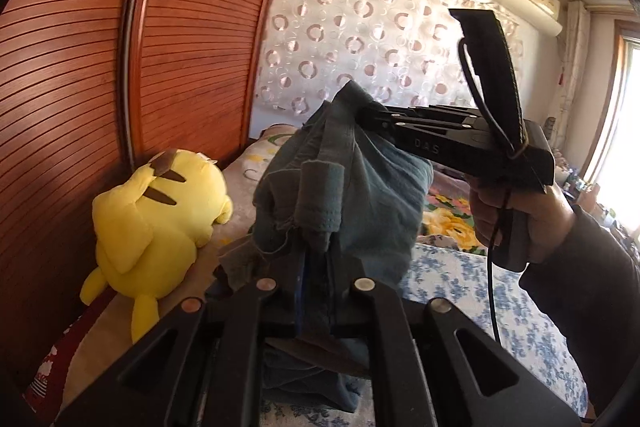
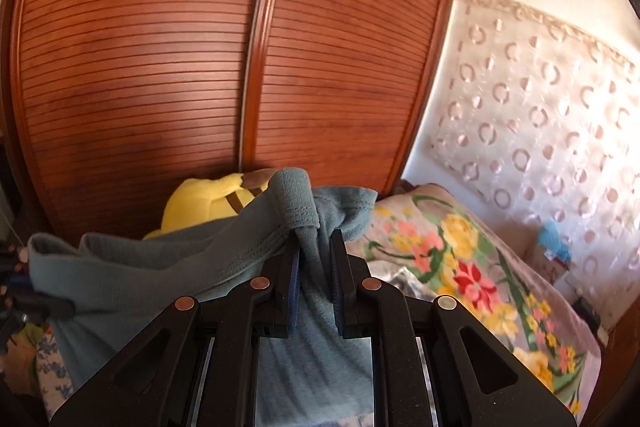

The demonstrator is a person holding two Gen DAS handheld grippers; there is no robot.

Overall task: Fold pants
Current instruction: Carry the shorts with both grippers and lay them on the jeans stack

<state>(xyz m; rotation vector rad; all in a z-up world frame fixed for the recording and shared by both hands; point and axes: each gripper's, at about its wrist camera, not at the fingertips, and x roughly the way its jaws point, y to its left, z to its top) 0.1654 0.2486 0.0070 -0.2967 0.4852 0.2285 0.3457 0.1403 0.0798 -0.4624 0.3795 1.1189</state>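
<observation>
The blue-grey pants (image 1: 360,195) hang bunched in the air above the bed, held by both grippers. At the bottom of the left wrist view, my left gripper (image 1: 316,259) is shut on a thick fold of the fabric. My right gripper (image 1: 362,115) comes in from the right, held by a hand (image 1: 520,211), and its tips are clamped on the top edge of the pants. In the right wrist view the right gripper (image 2: 316,247) pinches a hemmed edge, and the pants (image 2: 160,267) drape away to the left and down below the fingers.
A yellow plush toy (image 1: 160,219) lies on the bed against slatted wooden wardrobe doors (image 1: 80,67). The bed has a blue-flowered sheet (image 1: 480,287) and a bright floral blanket (image 2: 460,267). A patterned curtain (image 1: 360,27) covers the far wall.
</observation>
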